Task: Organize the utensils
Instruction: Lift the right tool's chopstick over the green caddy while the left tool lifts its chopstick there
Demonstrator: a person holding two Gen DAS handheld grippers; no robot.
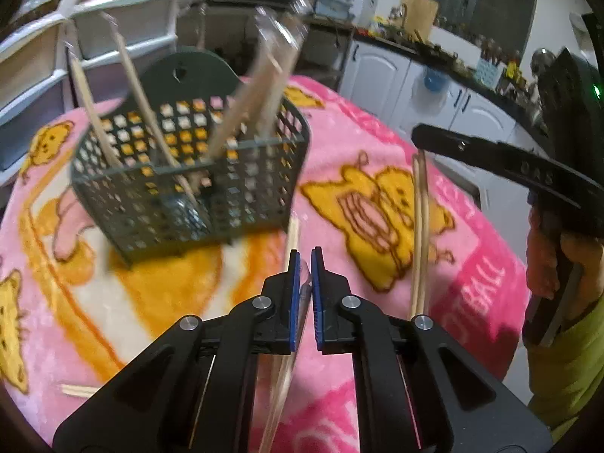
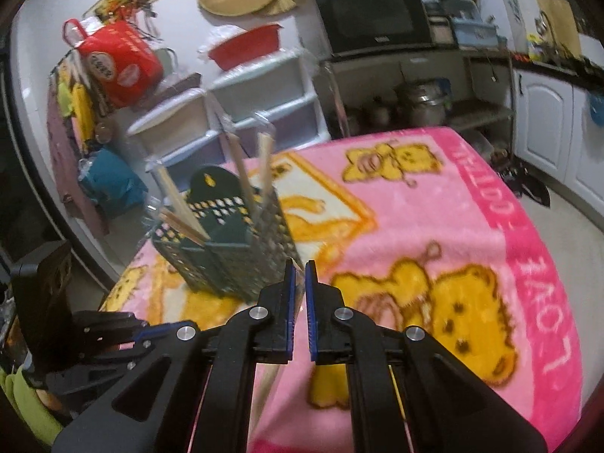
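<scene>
A dark green mesh basket [image 1: 188, 188] [image 2: 230, 253] stands on the pink blanket and holds several chopstick pairs in clear sleeves, all leaning. My left gripper [image 1: 305, 264] is shut on a sleeved chopstick pair [image 1: 292, 234] that runs down between its pads, in front of the basket. My right gripper [image 2: 300, 275] is shut on another chopstick pair [image 2: 266, 389], whose lower end shows below the fingers. In the left wrist view the right gripper [image 1: 422, 139] hangs at the right with its chopstick pair [image 1: 419, 234] dangling above the blanket. The left gripper [image 2: 143, 334] shows at the lower left of the right wrist view.
One more chopstick pair [image 1: 77, 390] lies on the pink cartoon blanket [image 2: 434, 226] at the near left. White plastic drawers [image 2: 256, 94] stand behind the basket, a microwave [image 2: 373, 19] and white cabinets [image 1: 381, 71] beyond. A person's green sleeve [image 1: 566, 358] is at the right.
</scene>
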